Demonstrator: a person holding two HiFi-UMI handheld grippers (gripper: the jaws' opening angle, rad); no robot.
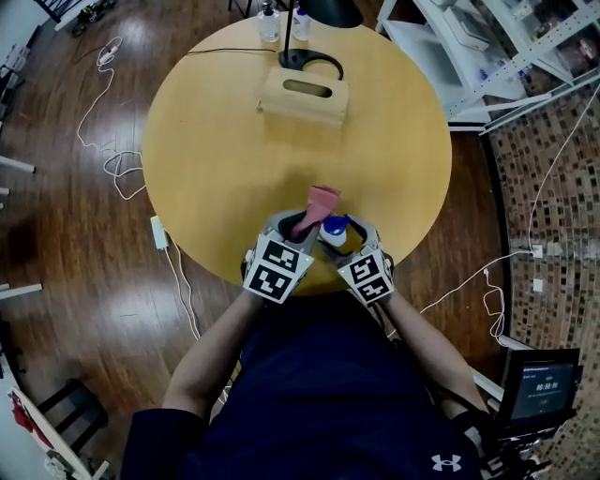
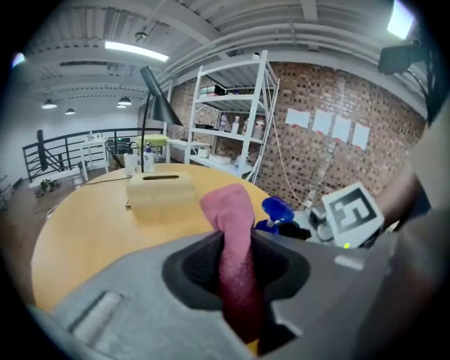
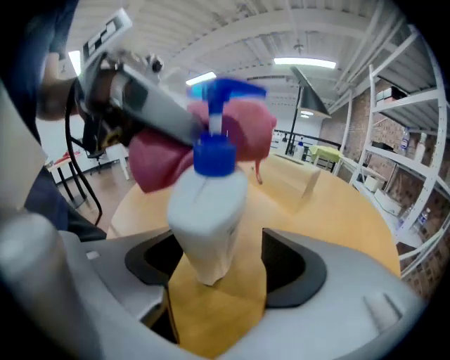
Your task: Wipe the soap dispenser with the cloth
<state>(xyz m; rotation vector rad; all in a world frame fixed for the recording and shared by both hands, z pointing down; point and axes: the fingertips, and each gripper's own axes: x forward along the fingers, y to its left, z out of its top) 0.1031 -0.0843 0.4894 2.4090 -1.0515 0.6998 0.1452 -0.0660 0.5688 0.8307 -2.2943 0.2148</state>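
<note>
My left gripper (image 2: 235,271) is shut on a pink cloth (image 2: 232,225) that sticks up out of its jaws. In the head view the cloth (image 1: 320,202) rises near the round table's front edge, right beside the soap dispenser (image 1: 333,228). The dispenser (image 3: 207,211) is white with a blue pump and stands tilted between the jaws of my right gripper (image 3: 211,264). It leans on the left pad, and a gap shows to the right pad, so that gripper is open. The cloth (image 3: 158,158) hangs just behind the pump, held by the left gripper (image 3: 140,98).
On the yellow round table (image 1: 216,150), a wooden tissue box (image 1: 304,94) sits at the far side, with a black lamp base (image 1: 311,62) and small bottles (image 1: 270,23) behind it. White cables (image 1: 108,141) lie on the wood floor to the left. Metal shelving (image 1: 487,47) stands at the right.
</note>
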